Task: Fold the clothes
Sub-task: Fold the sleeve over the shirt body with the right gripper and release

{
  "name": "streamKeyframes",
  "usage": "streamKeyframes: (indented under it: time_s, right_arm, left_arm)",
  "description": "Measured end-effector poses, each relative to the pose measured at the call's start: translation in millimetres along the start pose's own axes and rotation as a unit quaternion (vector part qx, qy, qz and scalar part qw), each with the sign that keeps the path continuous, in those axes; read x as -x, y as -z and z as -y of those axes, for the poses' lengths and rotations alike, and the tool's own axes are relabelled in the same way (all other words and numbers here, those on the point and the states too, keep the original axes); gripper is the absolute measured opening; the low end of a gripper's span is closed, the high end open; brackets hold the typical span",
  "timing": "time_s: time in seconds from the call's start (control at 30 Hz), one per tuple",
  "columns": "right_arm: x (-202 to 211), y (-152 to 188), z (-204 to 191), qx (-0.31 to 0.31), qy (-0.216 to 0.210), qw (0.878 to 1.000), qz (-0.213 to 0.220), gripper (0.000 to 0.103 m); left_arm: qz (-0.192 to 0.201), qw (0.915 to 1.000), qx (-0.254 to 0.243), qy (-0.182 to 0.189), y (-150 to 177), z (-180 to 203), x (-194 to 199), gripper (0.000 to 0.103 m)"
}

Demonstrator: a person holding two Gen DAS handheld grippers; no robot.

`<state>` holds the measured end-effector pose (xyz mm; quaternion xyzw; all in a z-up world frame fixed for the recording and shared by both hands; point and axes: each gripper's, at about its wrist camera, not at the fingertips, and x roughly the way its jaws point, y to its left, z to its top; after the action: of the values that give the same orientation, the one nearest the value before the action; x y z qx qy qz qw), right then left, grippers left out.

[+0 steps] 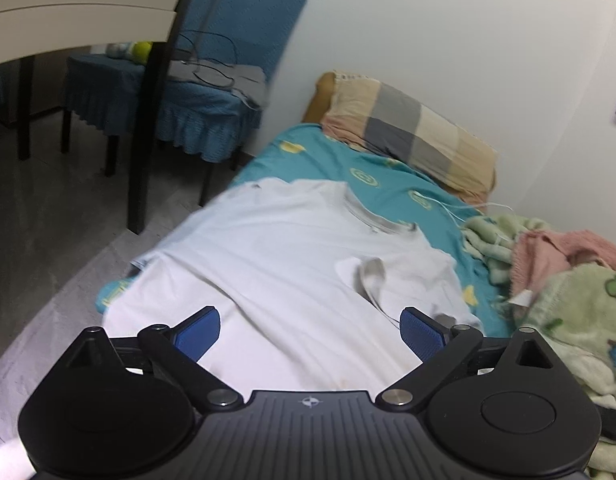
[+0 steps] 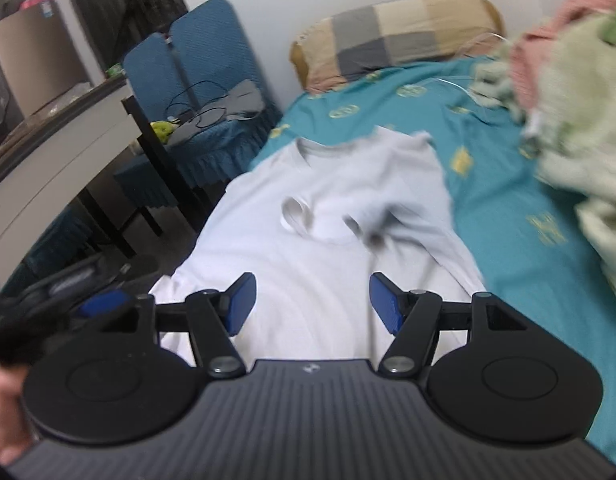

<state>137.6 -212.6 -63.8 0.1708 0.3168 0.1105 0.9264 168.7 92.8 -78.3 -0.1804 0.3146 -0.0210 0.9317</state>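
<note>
A white T-shirt (image 1: 275, 256) lies spread on the teal bed sheet (image 1: 380, 168), collar toward the pillow, with its right sleeve folded in over the chest (image 1: 372, 272). My left gripper (image 1: 310, 332) is open and empty, hovering above the shirt's lower part. In the right wrist view the same shirt (image 2: 308, 216) lies ahead, blurred by motion. My right gripper (image 2: 312, 304) is open and empty above the shirt's lower middle. The left gripper shows at that view's left edge (image 2: 95, 304).
A checked pillow (image 1: 412, 128) lies at the head of the bed by the wall. A green and pink blanket heap (image 1: 568, 288) is piled on the right. Blue-covered chairs (image 1: 211, 92) and a white table (image 1: 67, 12) stand left of the bed, over grey floor.
</note>
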Motion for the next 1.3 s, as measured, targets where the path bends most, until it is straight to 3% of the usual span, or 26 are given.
streamKeyframes:
  time_s: [0.1,0.23,0.33,0.47,0.57,0.73,0.83,0.93,0.97,1.17,1.3]
  right_arm:
    - [27.8,13.2,13.5,-0.027,0.001,0.999,0.021,0.065]
    - [34.6,13.4,31.9,-0.043,0.007,0.998,0.054,0.070]
    - [30.4,10.1,48.8,-0.055,0.016,0.996,0.075,0.081]
    - [15.1,6.6,74.2,-0.077,0.021,0.994,0.076,0.081]
    - [1.4,4.4,88.4,-0.089,0.026,0.993,0.076,0.081]
    - [-21.3,0.7,112.0,-0.110,0.034,0.990,0.076,0.081]
    - [-31.7,-0.3,123.0,-0.123,0.042,0.989,0.074,0.081]
    - [-38.7,-0.2,131.7,-0.138,0.048,0.987,0.070,0.081]
    - [-38.2,0.2,132.4,-0.139,0.050,0.986,0.072,0.081]
    - [-26.9,1.2,129.4,-0.141,0.054,0.985,0.086,0.081]
    - [-23.9,1.4,125.5,-0.133,0.052,0.986,0.090,0.081]
  left_arm:
    - [-0.007,0.9999,-0.009,0.008,2.8,13.0,-11.8,0.096]
    - [-0.012,0.9997,-0.021,0.008,-4.6,31.7,-49.7,0.095]
    - [-0.018,0.9995,-0.025,0.005,-11.7,44.4,-84.0,0.095]
    - [-0.023,0.9997,-0.004,0.005,-25.1,52.7,-149.6,0.094]
    - [-0.024,0.9996,-0.007,-0.013,-33.3,60.3,-193.9,0.092]
    - [-0.055,0.9969,-0.047,-0.031,-35.9,75.0,-252.2,0.084]
    - [-0.061,0.9947,-0.071,-0.042,-33.3,80.2,-269.7,0.066]
    - [-0.070,0.9927,-0.093,-0.031,-38.8,86.8,-275.2,0.024]
    - [-0.075,0.9916,-0.102,-0.026,-41.6,89.3,-276.5,0.004]
    - [-0.033,0.9918,-0.123,-0.012,-92.7,113.6,-265.9,0.002]
    - [-0.011,0.9912,-0.124,-0.045,-126.9,126.6,-281.0,0.002]
